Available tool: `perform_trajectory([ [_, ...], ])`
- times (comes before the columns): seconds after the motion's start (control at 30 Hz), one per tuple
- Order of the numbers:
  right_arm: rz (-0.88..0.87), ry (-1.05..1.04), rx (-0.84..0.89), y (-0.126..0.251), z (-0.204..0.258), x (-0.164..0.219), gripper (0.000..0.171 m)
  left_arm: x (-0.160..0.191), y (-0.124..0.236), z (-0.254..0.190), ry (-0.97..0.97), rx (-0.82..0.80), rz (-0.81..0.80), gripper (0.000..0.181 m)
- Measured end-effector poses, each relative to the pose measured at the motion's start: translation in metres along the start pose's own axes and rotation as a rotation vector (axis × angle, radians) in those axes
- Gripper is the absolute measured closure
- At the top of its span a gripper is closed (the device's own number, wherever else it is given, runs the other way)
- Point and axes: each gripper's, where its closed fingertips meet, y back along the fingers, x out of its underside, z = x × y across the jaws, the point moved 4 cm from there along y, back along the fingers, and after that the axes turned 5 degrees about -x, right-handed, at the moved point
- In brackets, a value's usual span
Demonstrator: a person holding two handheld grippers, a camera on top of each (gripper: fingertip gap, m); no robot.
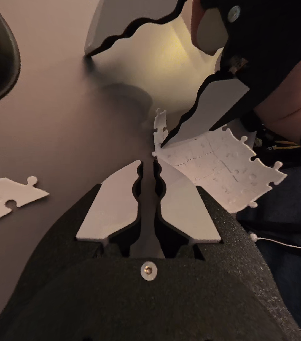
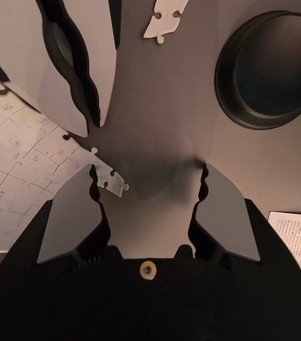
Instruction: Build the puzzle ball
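Lying beside right gripper [image 2: 148, 166]: puzzle section [image 2: 16, 166].

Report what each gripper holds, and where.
Nothing seems gripped. The right gripper is open, one fingertip touching the puzzle sheet near its edge. The left gripper is nearly shut, its gap empty.

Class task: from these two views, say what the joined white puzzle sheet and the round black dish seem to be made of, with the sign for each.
Puzzle sheet: probably thin rigid plastic, matt white; it keeps a curve and its knobs have crisp moulded edges.
Round black dish: possibly plastic or coated metal, smooth satin black; soft sheen along its rolled rim. The look leaves it open.
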Motion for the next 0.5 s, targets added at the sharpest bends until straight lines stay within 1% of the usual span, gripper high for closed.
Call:
perform_trajectory([
  [0.1,-0.017,0.007,0.002,0.0,0.0,0.0005,0.063,-0.0019,0.0047,-0.001,0.0,0.004,-0.026,0.171],
  [0.33,-0.038,0.03,0.018,0.0009,0.0006,0.0003,0.063,-0.0018,0.0057,-0.0022,-0.004,0.006,-0.029,0.171],
  [0.5,-0.065,0.035,-0.007,-0.0003,-0.001,0.0005,0.062,-0.0025,0.0064,-0.0025,-0.001,0.008,-0.038,0.17],
])
